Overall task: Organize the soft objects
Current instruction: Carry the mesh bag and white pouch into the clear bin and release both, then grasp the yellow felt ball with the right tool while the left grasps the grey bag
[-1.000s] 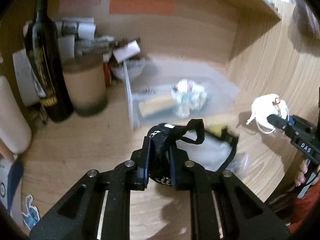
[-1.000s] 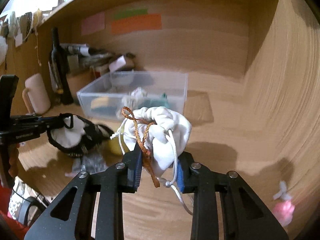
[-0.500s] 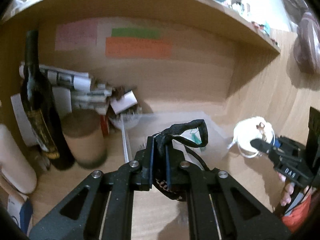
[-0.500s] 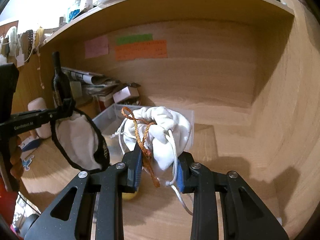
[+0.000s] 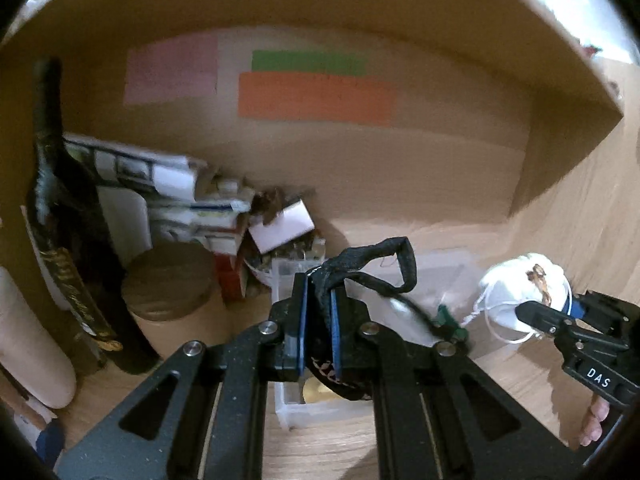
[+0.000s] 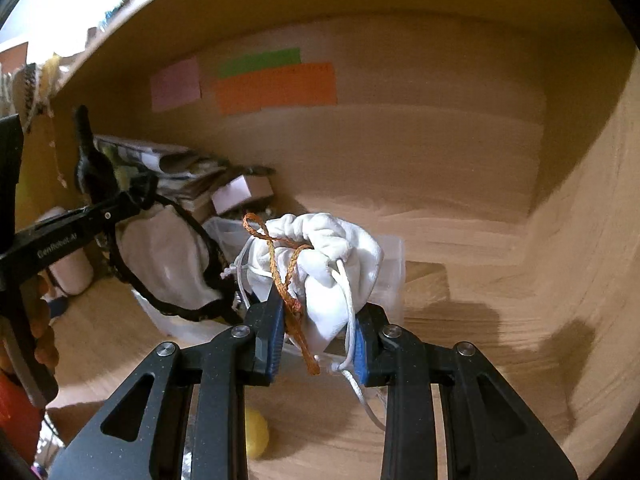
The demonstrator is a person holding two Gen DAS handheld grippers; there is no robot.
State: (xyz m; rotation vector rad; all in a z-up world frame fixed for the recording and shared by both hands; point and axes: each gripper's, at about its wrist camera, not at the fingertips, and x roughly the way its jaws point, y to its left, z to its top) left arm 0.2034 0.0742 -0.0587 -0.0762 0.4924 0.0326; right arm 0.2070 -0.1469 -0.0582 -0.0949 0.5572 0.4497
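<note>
My left gripper is shut on the black strap of a black-and-white eye mask, which hangs from it above the clear plastic bin. The mask shows in the right wrist view, hanging from the left gripper. My right gripper is shut on a white drawstring pouch with an orange cord, held above the bin's right part. The pouch and right gripper show at the right of the left wrist view.
A dark wine bottle, a brown cylinder, a pale roll and stacked papers and boxes crowd the back left. A yellow ball lies on the wooden desk. Coloured notes hang on the back wall.
Both grippers have risen and moved forward toward the bin, carrying the mask and the pouch. The mask has been lifted off the desk and now hangs over the bin.
</note>
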